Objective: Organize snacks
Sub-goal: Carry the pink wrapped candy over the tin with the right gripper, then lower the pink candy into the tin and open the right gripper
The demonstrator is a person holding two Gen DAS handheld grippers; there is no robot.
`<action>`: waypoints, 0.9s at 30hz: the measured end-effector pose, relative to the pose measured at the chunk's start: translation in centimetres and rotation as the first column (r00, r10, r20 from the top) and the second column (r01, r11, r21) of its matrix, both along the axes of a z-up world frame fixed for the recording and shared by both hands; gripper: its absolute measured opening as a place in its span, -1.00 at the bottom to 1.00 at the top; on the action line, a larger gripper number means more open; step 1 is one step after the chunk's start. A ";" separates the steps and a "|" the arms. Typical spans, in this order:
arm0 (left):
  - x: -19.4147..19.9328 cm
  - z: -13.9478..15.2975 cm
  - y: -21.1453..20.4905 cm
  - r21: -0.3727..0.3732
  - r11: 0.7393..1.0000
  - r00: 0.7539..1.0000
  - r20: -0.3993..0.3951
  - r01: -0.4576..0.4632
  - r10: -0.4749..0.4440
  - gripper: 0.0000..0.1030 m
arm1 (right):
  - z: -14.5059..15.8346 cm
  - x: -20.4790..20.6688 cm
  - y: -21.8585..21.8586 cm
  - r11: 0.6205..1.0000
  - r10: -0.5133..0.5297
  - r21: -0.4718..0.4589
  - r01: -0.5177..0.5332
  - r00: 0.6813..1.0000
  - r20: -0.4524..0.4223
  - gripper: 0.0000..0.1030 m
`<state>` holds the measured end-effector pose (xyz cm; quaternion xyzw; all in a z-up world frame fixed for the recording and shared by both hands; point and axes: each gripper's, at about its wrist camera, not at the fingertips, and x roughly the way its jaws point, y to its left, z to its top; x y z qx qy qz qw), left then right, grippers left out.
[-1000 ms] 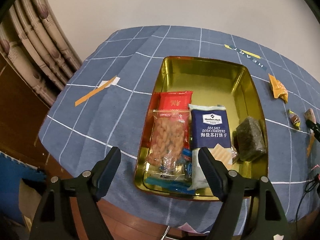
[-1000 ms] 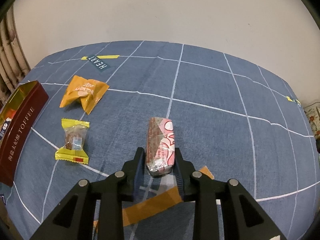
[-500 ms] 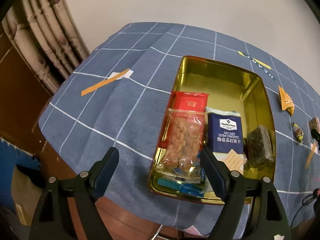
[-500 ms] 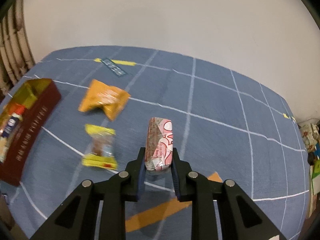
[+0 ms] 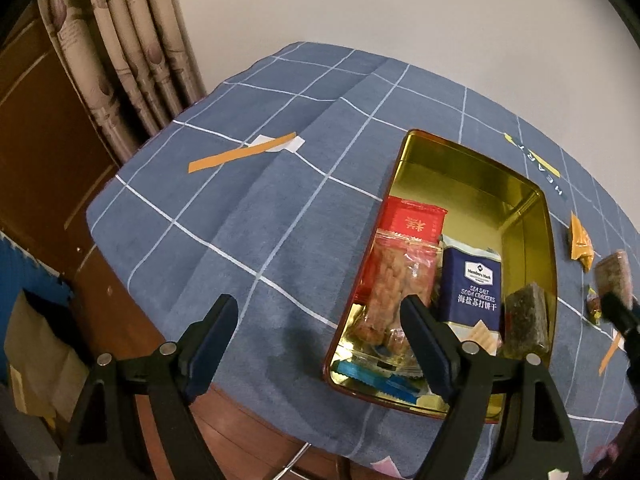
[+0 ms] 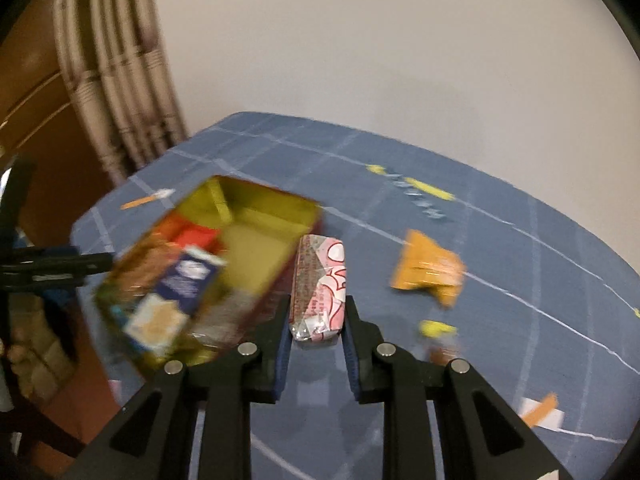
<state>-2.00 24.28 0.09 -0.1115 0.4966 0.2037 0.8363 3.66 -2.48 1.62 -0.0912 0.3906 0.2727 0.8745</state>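
Between the pads of my right gripper a pink foil-wrapped snack bar rides clamped toward the gold rectangular tin ahead-left, needing release over its bare far end, while my left gripper hovers wide, two wrapped sweets still outside.

In my left wrist view the tin sat on the tablecloth. Inside it, the twist-snack bag lay left of the cracker packet, with the dark block to the right. A folded wrapper lay right of the tin.
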 end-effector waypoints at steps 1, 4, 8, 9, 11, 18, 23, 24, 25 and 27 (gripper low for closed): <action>-0.1 0.0 0.1 -0.001 1.000 1.000 0.001 -0.002 0.002 0.57 | 0.0 -0.3 1.1 1.000 0.022 0.011 -0.022 1.000 -0.012 -0.55; 0.0 -0.1 0.1 -0.008 1.000 1.000 -0.005 0.000 0.000 0.62 | -0.4 -1.1 3.4 0.998 0.065 0.018 -0.064 0.998 -0.026 -0.55; 0.0 -0.2 0.2 -0.009 1.000 1.000 -0.006 -0.006 0.006 0.62 | -1.1 -1.9 6.1 0.994 0.108 0.021 -0.107 0.994 -0.033 -0.55; 0.0 -0.2 0.2 -0.010 1.000 1.000 -0.006 -0.007 0.007 0.62 | -1.2 -1.9 6.6 0.993 0.116 0.018 -0.116 0.993 -0.031 -0.55; 0.0 -0.2 0.3 -0.010 1.000 1.000 -0.006 -0.010 0.010 0.62 | -1.3 -2.0 7.2 0.991 0.129 0.030 -0.128 0.991 -0.045 -0.55; -0.1 -0.4 0.3 -0.018 1.000 1.000 -0.013 -0.014 0.014 0.62 | -2.0 -2.1 9.3 0.985 0.171 0.025 -0.170 0.984 -0.059 -0.55; 0.0 -0.4 0.3 -0.019 1.000 1.000 -0.011 -0.009 0.009 0.62 | -2.7 -2.2 10.2 0.982 0.191 0.019 -0.190 0.979 -0.075 -0.55; 0.0 -0.4 0.3 -0.019 1.000 1.000 -0.012 -0.009 0.008 0.62 | -2.9 -2.2 10.4 0.981 0.193 0.020 -0.192 0.978 -0.079 -0.55; 0.0 -0.5 0.2 -0.019 1.000 1.000 -0.014 -0.007 0.007 0.62 | -3.0 -2.1 10.5 0.981 0.194 0.021 -0.193 0.977 -0.083 -0.55; 0.0 -0.5 0.2 -0.023 1.000 1.000 -0.015 -0.009 0.008 0.62 | -3.2 -2.1 10.7 0.980 0.197 0.017 -0.196 0.977 -0.087 -0.55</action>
